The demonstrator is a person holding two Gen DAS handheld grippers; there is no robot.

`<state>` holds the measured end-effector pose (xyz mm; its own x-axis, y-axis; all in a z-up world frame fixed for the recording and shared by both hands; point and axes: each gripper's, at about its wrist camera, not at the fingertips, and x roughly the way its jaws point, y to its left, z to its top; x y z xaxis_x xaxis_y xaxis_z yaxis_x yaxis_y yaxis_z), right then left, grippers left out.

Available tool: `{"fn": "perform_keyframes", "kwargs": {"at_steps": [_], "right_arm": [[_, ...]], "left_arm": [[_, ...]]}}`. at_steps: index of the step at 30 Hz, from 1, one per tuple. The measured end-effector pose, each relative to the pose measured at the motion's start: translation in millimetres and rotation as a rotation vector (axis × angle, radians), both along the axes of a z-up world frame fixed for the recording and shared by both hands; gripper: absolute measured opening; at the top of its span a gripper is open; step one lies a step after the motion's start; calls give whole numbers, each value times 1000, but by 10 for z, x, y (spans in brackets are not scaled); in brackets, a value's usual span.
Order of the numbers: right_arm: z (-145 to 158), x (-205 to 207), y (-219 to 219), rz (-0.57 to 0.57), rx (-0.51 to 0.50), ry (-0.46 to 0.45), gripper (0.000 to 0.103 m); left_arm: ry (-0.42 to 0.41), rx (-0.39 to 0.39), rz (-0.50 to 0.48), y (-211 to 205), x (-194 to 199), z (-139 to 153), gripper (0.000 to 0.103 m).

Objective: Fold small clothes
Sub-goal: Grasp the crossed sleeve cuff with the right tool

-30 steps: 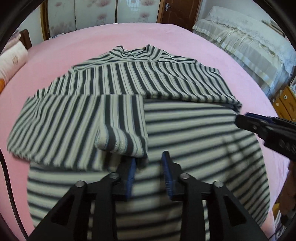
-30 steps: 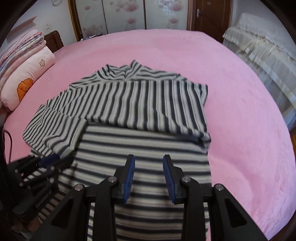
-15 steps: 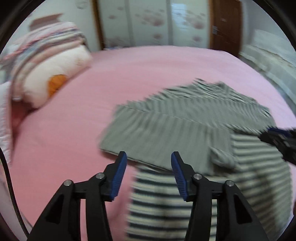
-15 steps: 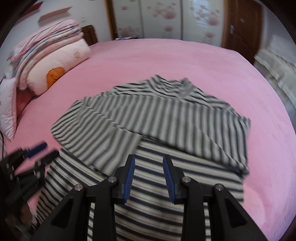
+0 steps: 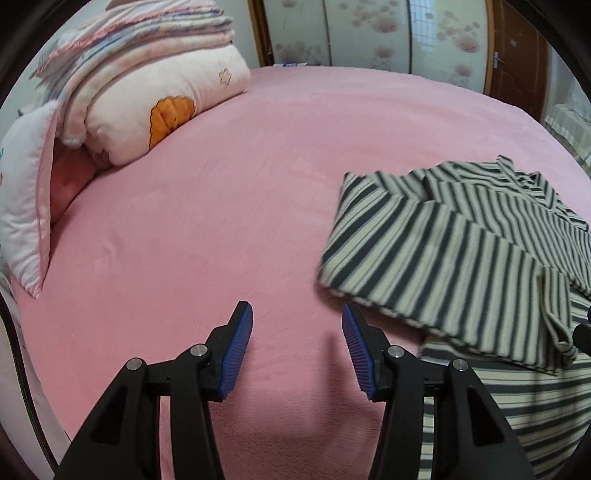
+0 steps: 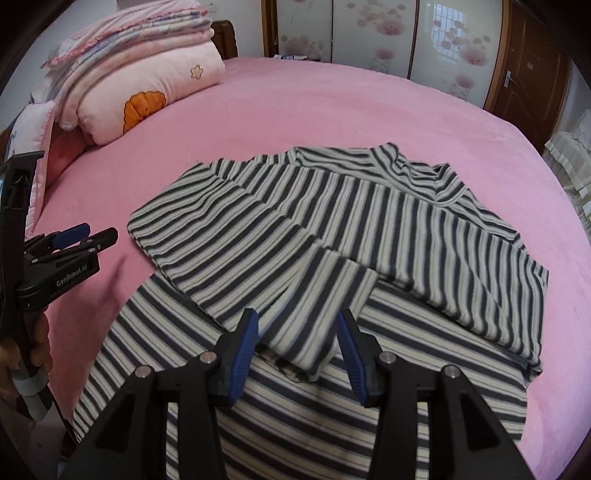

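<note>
With both sleeves folded across the navy-and-cream striped knit top [image 6: 369, 229], my right gripper [image 6: 297, 332] is opening (left gripper [image 5: 297, 332] apart, empty), so next I grip the hem.

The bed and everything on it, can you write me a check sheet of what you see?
Surface: pink bed cover, smooth.
Job's things: striped top lying flat, both sleeves folded across its front.
Clutter: folded quilts and a pillow stacked at the bed's left end.
Grippers: left hand-held gripper open over bare cover beside the top, holding nothing; right hand-held gripper above a sleeve cuff, jaws opening, pads not pressing it.
Cables: dark cord at the left edge.
Surroundings: flowered wardrobe doors, wooden door, another covered piece with a frilled cloth.
</note>
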<state>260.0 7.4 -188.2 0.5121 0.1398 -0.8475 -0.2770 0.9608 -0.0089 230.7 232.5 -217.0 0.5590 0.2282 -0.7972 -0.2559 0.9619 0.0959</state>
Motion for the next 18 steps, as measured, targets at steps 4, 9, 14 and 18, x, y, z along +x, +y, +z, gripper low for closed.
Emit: {"fn": "perform_keyframes", "kwargs": {"at_steps": [4, 9, 14, 18], "right_arm": [[-106, 194, 77, -60, -28, 51, 44], [-304, 513, 87, -195, -35, 131, 45], [-496, 682, 120, -258, -79, 187, 45], [-550, 672, 99, -256, -95, 193, 42]], "left_arm": [[8, -32, 17, 100, -8, -91, 49], [8, -49, 15, 144, -25, -125, 49], [4, -66, 8, 143, -26, -137, 49], [2, -74, 2, 139, -30, -143, 49]]}}
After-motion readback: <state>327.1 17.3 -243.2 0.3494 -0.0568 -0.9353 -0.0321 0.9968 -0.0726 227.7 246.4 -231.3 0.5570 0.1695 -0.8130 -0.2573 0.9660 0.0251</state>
